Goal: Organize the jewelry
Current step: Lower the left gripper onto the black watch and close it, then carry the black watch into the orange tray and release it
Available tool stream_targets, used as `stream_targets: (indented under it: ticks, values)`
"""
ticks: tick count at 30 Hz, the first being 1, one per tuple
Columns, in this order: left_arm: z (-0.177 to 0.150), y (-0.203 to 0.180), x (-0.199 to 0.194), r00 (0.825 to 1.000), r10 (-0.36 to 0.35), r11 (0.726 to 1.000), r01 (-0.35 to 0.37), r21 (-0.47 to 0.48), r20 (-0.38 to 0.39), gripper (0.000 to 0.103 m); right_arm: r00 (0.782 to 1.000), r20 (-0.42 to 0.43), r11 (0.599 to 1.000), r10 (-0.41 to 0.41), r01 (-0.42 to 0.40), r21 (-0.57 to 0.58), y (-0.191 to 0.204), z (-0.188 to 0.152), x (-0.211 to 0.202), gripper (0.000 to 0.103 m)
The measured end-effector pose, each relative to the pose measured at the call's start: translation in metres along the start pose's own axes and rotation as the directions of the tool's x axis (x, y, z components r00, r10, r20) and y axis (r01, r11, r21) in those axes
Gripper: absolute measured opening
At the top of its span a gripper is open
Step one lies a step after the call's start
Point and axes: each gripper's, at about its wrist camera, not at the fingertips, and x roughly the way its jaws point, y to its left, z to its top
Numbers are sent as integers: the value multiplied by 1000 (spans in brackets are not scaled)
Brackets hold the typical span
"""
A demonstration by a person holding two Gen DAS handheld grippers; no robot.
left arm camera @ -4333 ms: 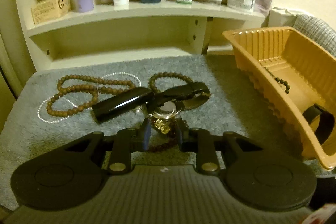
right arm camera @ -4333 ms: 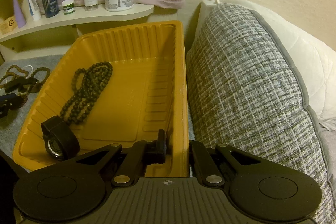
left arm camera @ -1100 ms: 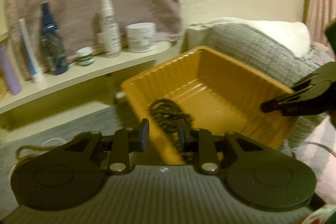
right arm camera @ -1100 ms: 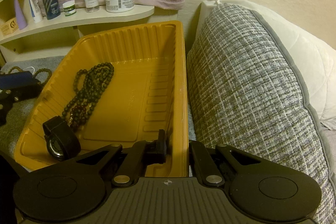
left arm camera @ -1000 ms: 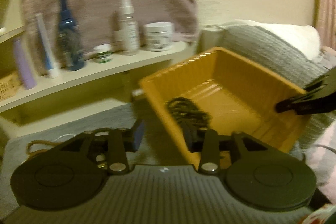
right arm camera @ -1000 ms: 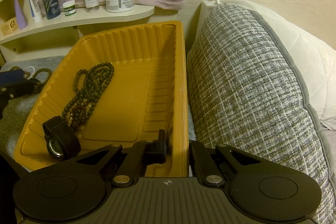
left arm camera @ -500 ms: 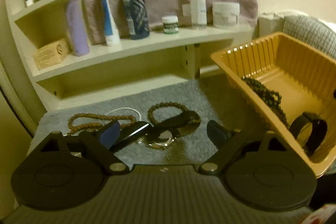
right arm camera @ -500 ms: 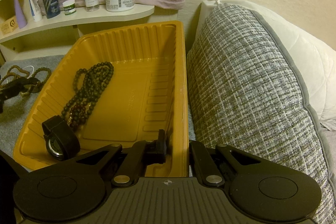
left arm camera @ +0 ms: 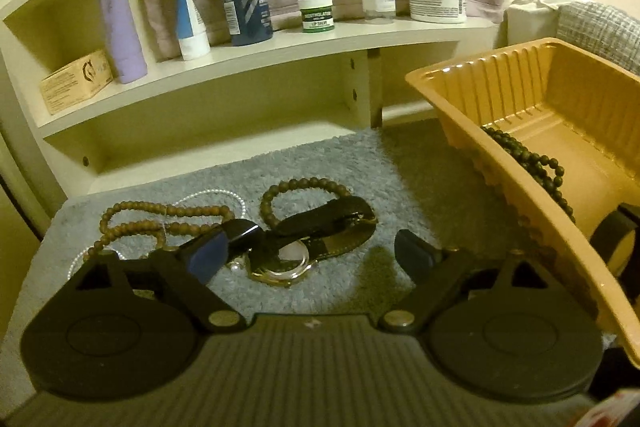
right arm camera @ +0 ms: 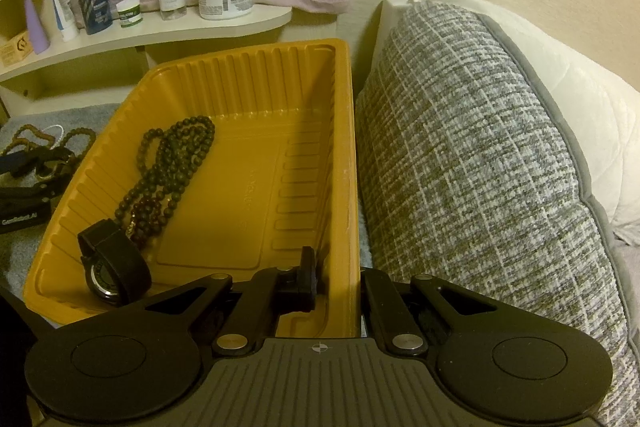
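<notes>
Compared with the view 4.3 s ago, the left gripper no longer pinches the small dark-red bead bracelet; that bracelet now lies in the tray against the dark bead necklace, and the gripper's jaws are spread wide and hold nothing. The right gripper is unchanged, clamped narrowly on the tray's near right wall. The tray is thin, glossy orange plastic with ribbed, sloped walls. It also holds a black watch with its strap looped, standing on edge in the near left corner. The carpet is grey and short-piled. On it, directly ahead of and between the open left fingers, lies a gold-cased watch with a black leather strap. Beyond it lie round brown wooden beads and a fine white pearl strand.
</notes>
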Motion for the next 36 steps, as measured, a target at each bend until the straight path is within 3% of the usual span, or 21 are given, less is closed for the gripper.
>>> stream_targets:
  ticks: [13,14,16,17,25,29,31,36]
  values:
    - [-2,-5,6,1000,26,999,-27,46,8,64,1000,-3,1000,1,-1,1,-2,0,1,5]
    - [-2,-6,6,999,31,998,-31,51,9,61,1000,-3,1000,1,-1,1,-2,0,1,5]
    - [-2,-5,5,999,46,997,-46,57,9,43,1000,-2,1000,0,0,1,-2,0,1,5]
    - [-2,-4,5,999,50,997,-50,59,9,41,1000,-2,1000,0,0,0,-2,0,2,5]
    - [-2,-3,3,999,44,995,-45,87,11,38,1000,-2,1000,-2,2,-4,-1,1,2,5]
    - [-1,0,1,999,38,996,-39,85,19,31,1000,-3,1000,-2,2,-5,-1,1,2,5]
    - [1,0,1,999,46,994,-48,95,25,22,1000,-3,1000,-2,2,-5,0,1,1,5]
    - [3,2,5,998,56,988,-59,141,23,17,1000,-3,1000,-2,2,-6,0,2,1,5]
